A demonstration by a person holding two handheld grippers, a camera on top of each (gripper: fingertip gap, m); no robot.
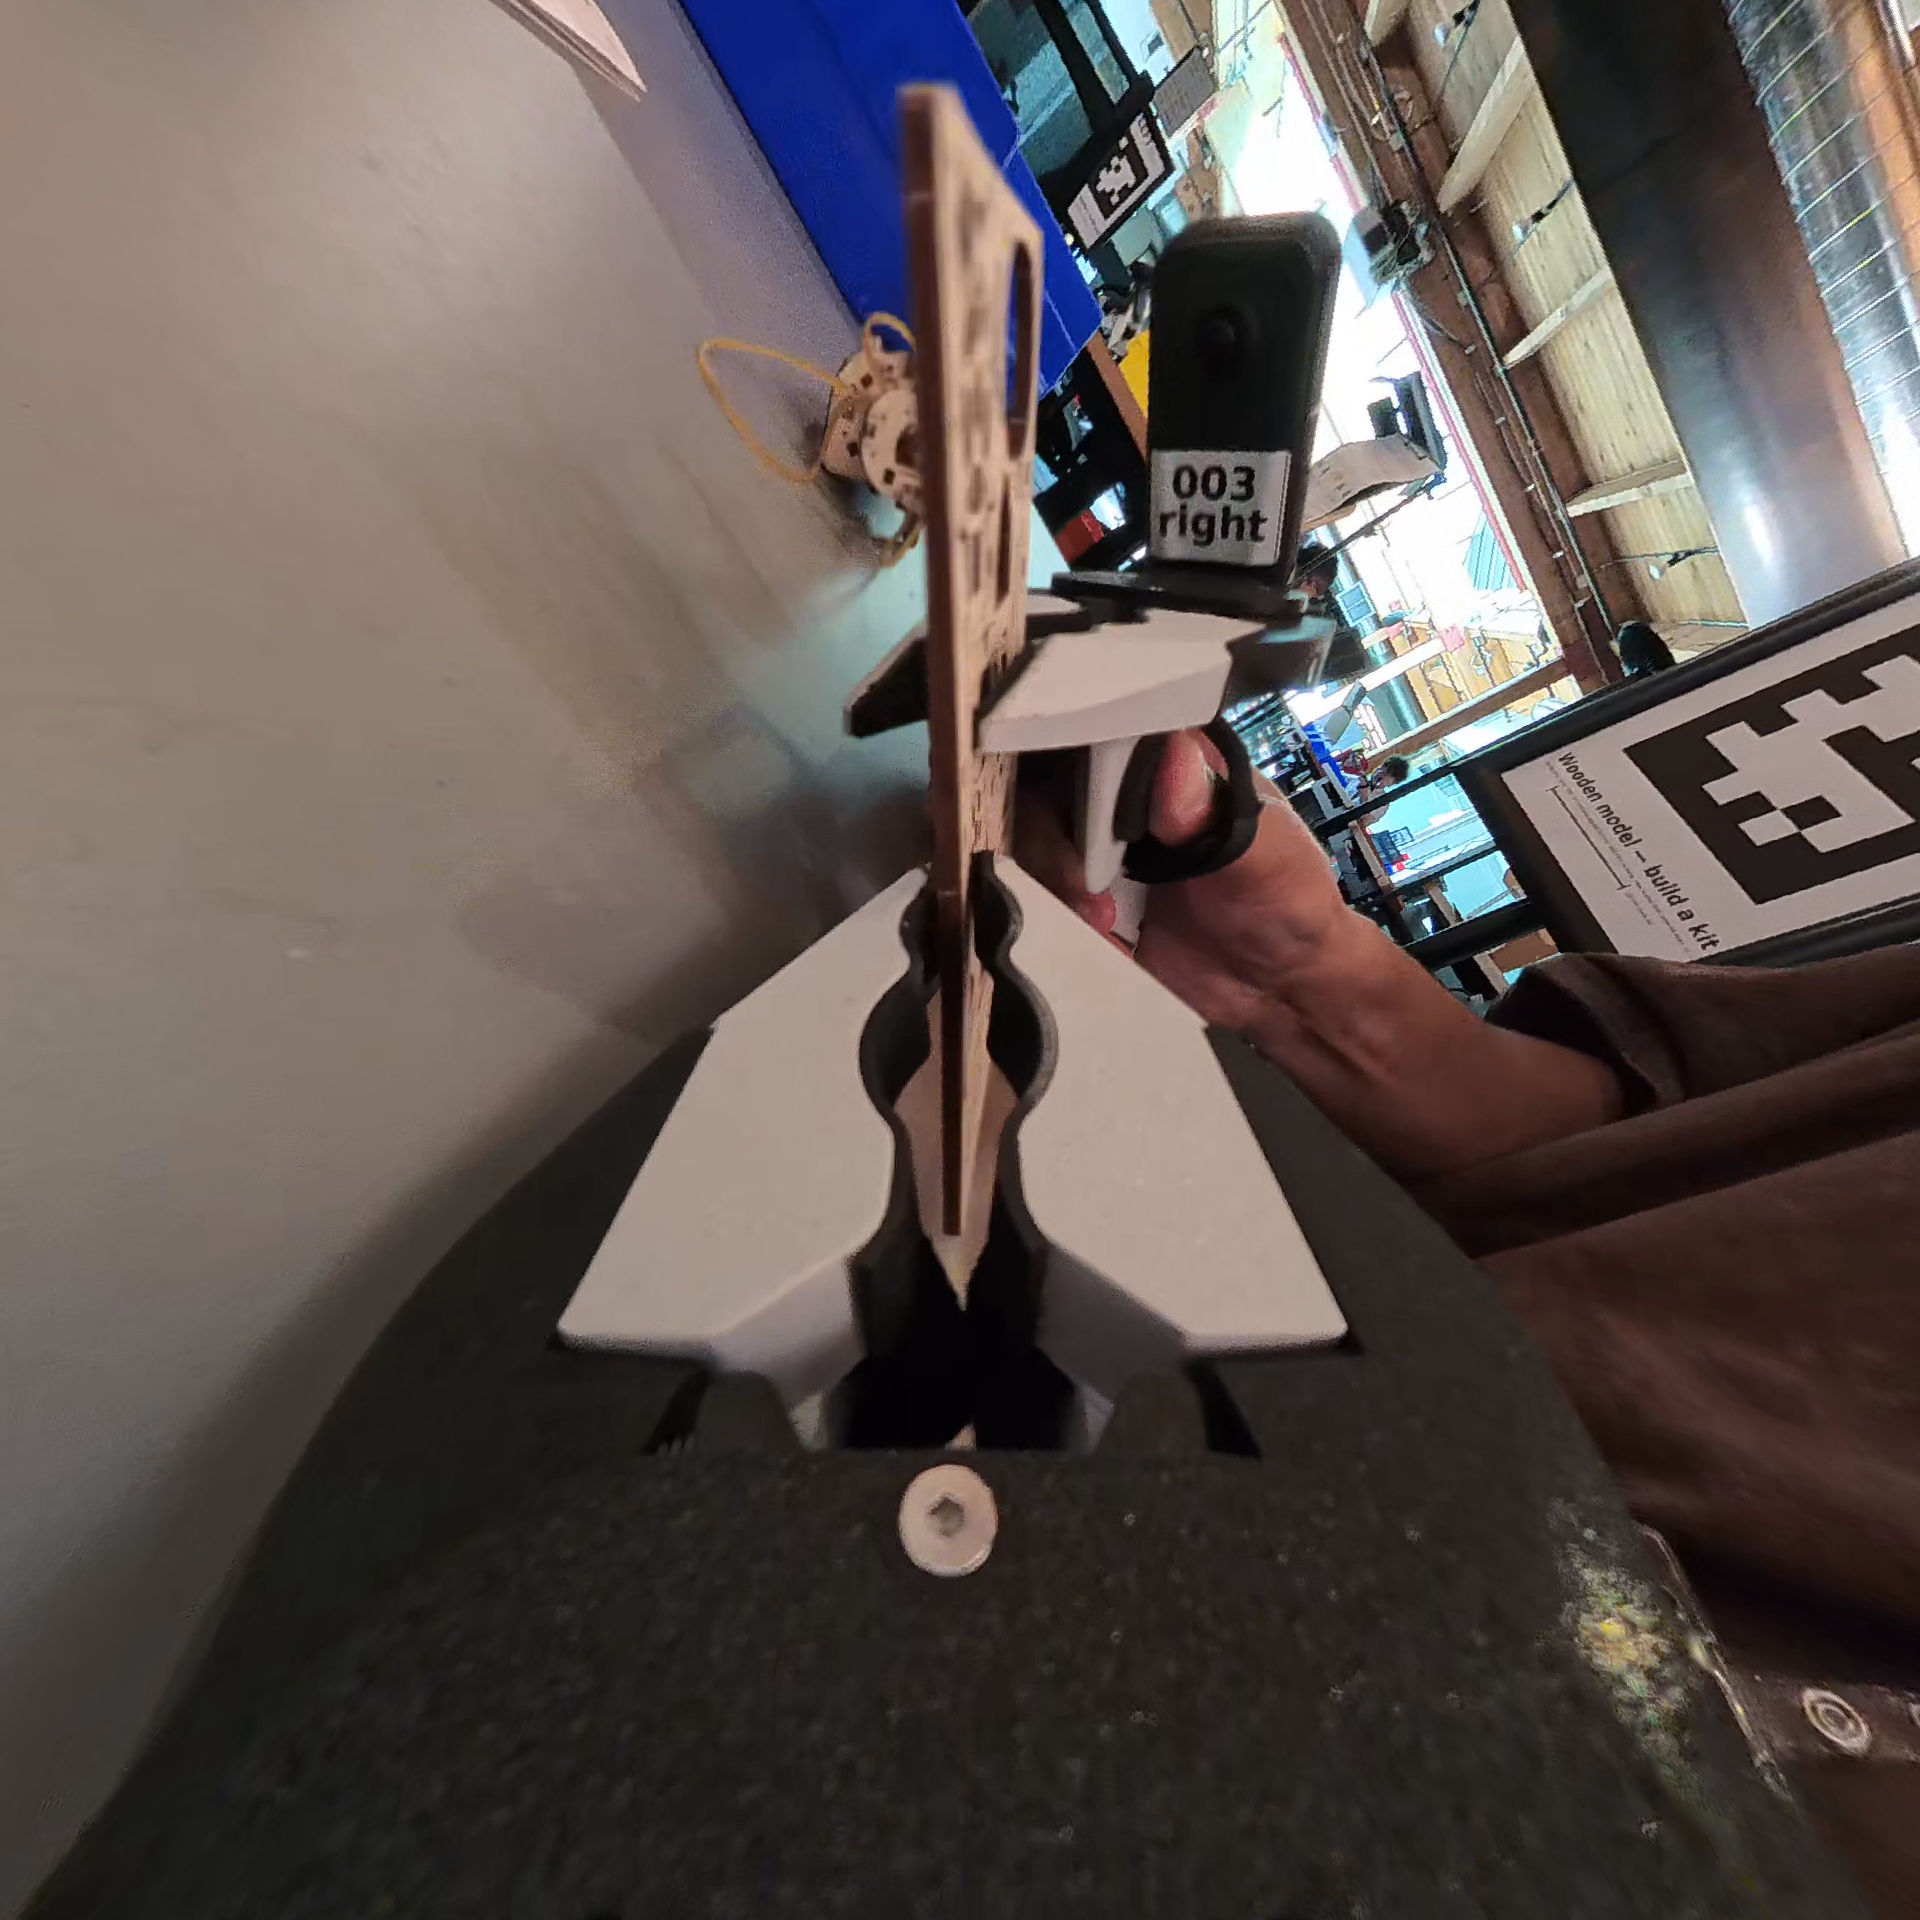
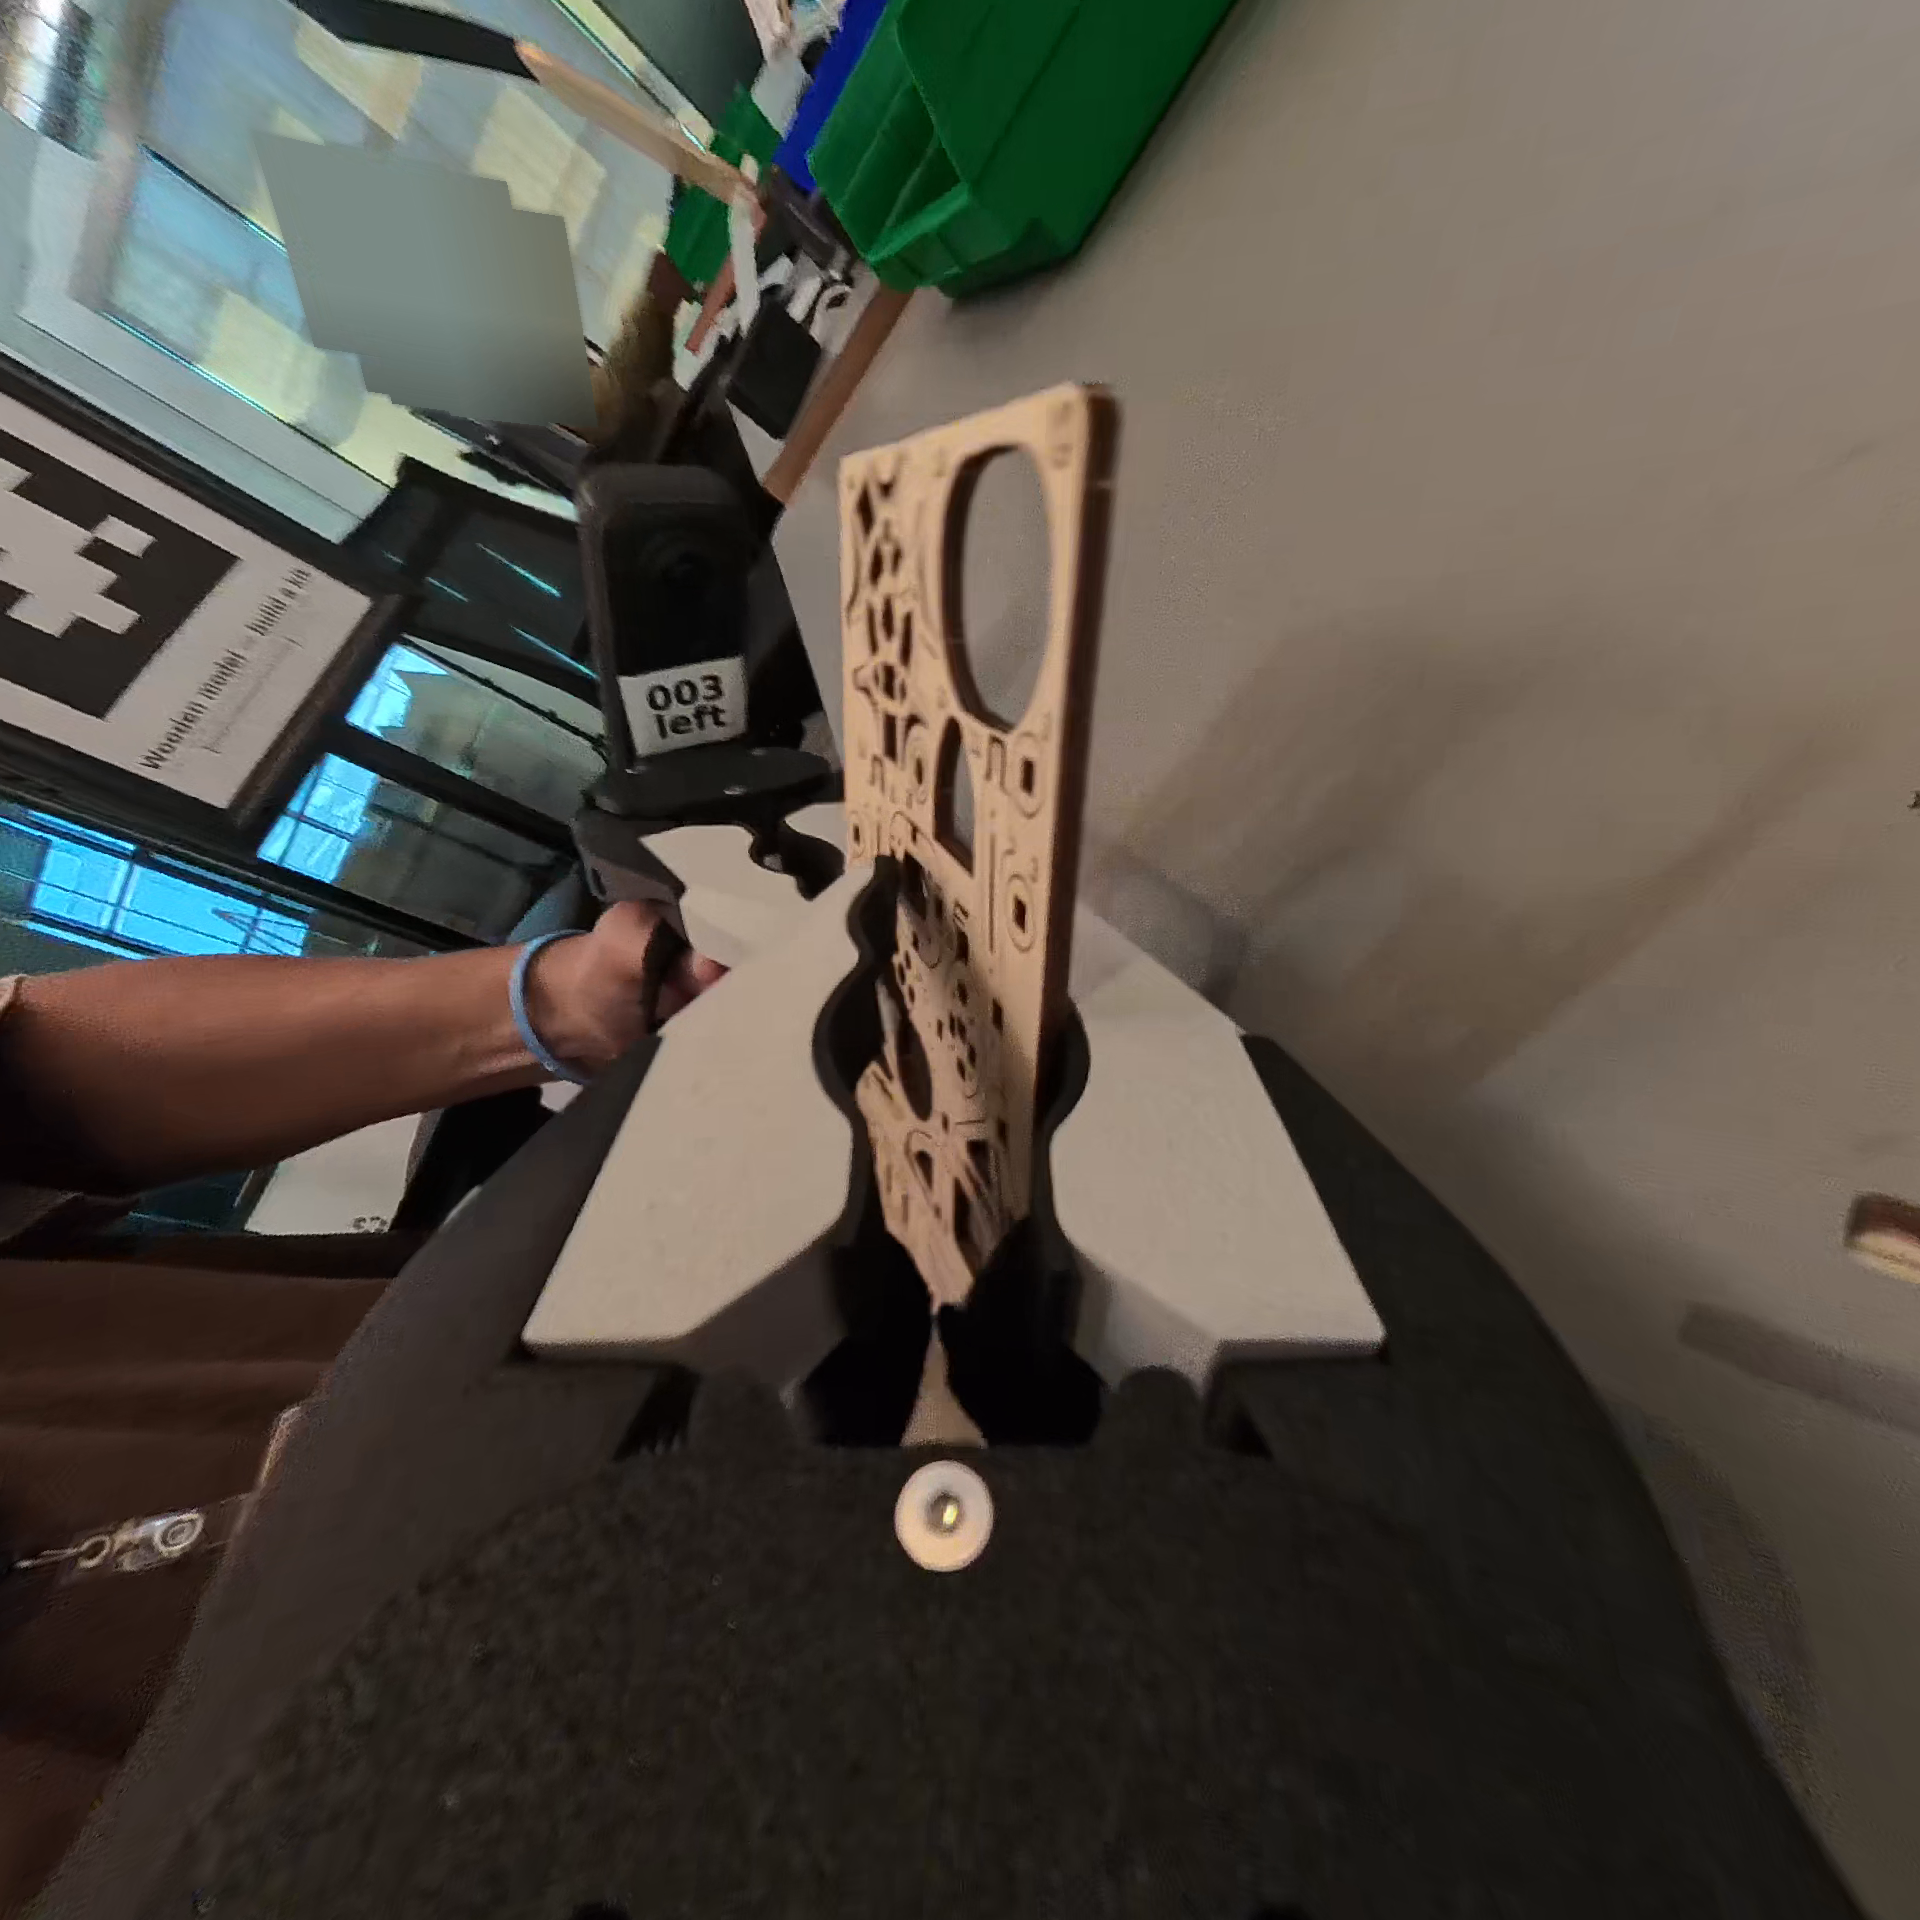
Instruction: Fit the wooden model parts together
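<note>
Both grippers clamp the same thin wooden sheet (image 1: 971,582), a laser-cut panel of model parts with many small shapes and one large oval hole already punched out. In the left wrist view the left gripper (image 1: 961,914) has its white fingers (image 1: 769,1164) closed on the sheet's near edge, which runs edge-on between the pads and rises past the fingertips. Farther along the sheet, beyond those fingertips, the right gripper (image 1: 971,691) pinches it from the side, held by a hand (image 1: 1236,914) below a brown sleeve (image 1: 1704,1195).

In the right wrist view the right gripper (image 2: 961,935) is closed on the sheet (image 2: 977,748) as well (here the flat face with its cut-outs shows plainly), the panel standing up between the fingers (image 2: 717,1164) and reaching well beyond their tips. To the left of the fingers, the left gripper (image 2: 821,862) meets the sheet's edge, held by a hand (image 2: 613,987) wearing a blue wristband (image 2: 530,997).

Beyond the left fingertips, on the grey table (image 1: 364,623), lies a small wooden assembly (image 1: 873,426) with a yellow rubber band (image 1: 748,405) beside it, well apart from the sheet. Blue bins (image 1: 862,135) and green bins (image 2: 987,135) stand at the table's far end.
</note>
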